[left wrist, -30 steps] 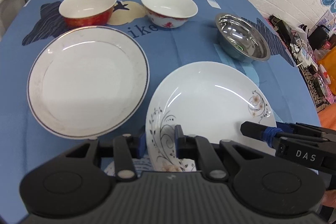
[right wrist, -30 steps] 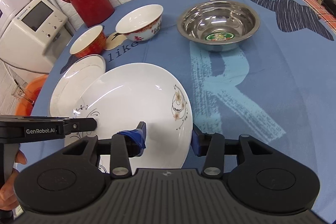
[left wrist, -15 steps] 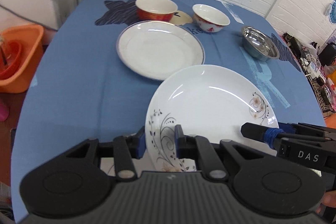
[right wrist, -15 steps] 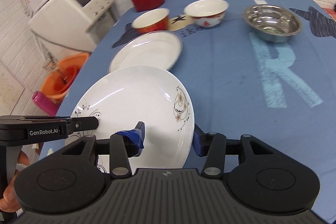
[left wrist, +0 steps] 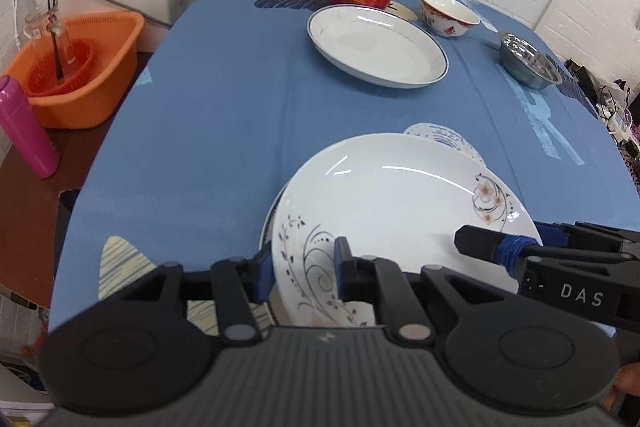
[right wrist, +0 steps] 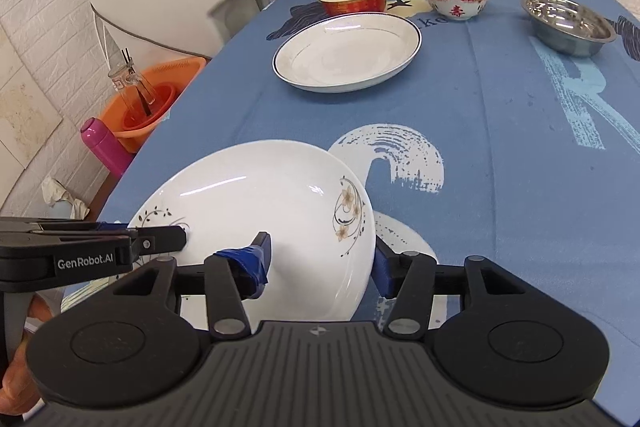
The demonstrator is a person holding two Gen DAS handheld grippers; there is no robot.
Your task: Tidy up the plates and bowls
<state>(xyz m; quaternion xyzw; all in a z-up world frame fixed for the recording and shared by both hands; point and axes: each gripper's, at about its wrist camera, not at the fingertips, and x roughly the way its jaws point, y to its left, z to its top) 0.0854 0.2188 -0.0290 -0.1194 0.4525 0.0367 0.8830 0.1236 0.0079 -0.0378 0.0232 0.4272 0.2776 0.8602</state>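
We are holding the flowered plate (left wrist: 400, 211) with both tools: the left gripper (left wrist: 302, 265) is clamped on its near-left rim and the right gripper (right wrist: 320, 259) on its near-right rim, 2 grips sharing the weight so it is not tipping. It is sitting tilted over the near end of the blue table (left wrist: 224, 115), with what looks like another rim edge under it (we cannot tell for sure). We are probably carrying it toward the blue-rimmed plate (left wrist: 376, 47), which is lying well apart beside the 3 bowls, for stacking.
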